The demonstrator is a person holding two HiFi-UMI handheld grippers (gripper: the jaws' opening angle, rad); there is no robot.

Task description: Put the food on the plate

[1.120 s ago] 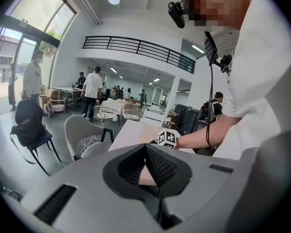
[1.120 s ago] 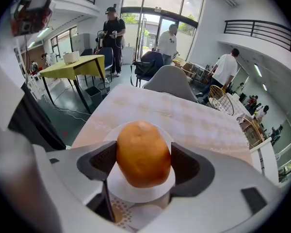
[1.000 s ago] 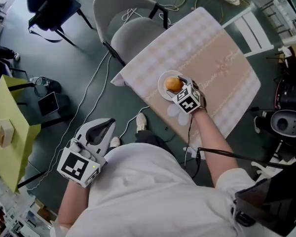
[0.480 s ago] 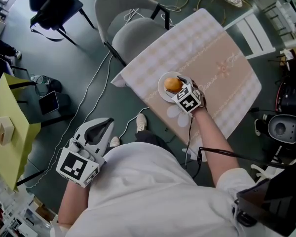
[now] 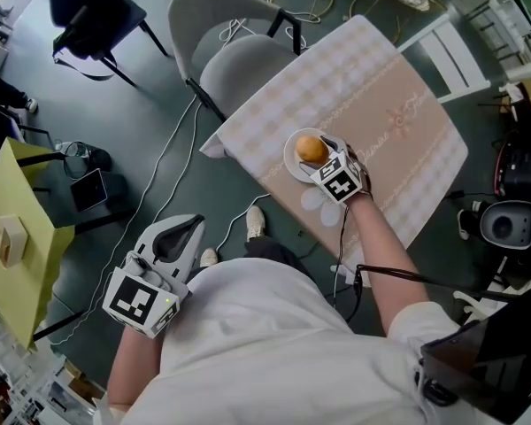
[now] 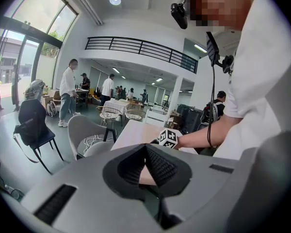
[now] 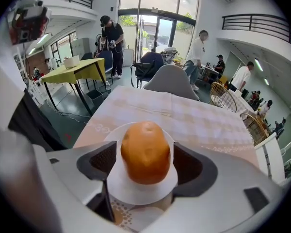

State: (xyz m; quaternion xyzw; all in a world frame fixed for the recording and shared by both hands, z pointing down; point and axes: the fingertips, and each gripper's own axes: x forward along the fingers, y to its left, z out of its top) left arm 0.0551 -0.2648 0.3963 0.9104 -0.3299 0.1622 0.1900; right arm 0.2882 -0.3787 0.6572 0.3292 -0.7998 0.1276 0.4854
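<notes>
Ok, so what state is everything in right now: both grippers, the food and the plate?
Right gripper: open, a jaw on either side of the food with a thin gap on each side.
Left gripper: shut, empty, held away from the table.
Food: standing on the plate, not gripped.
Plate: flat on the tablecloth, holding the food.

My right fingers (image 7: 103,163) closely flank the food (image 7: 145,152) on the plate (image 7: 136,192): a slim gap shows on one side, perhaps none on the other. Past the plate the tabletop (image 7: 194,118) lies open to its far edge, where a grey chair (image 7: 170,84) stands.
</notes>
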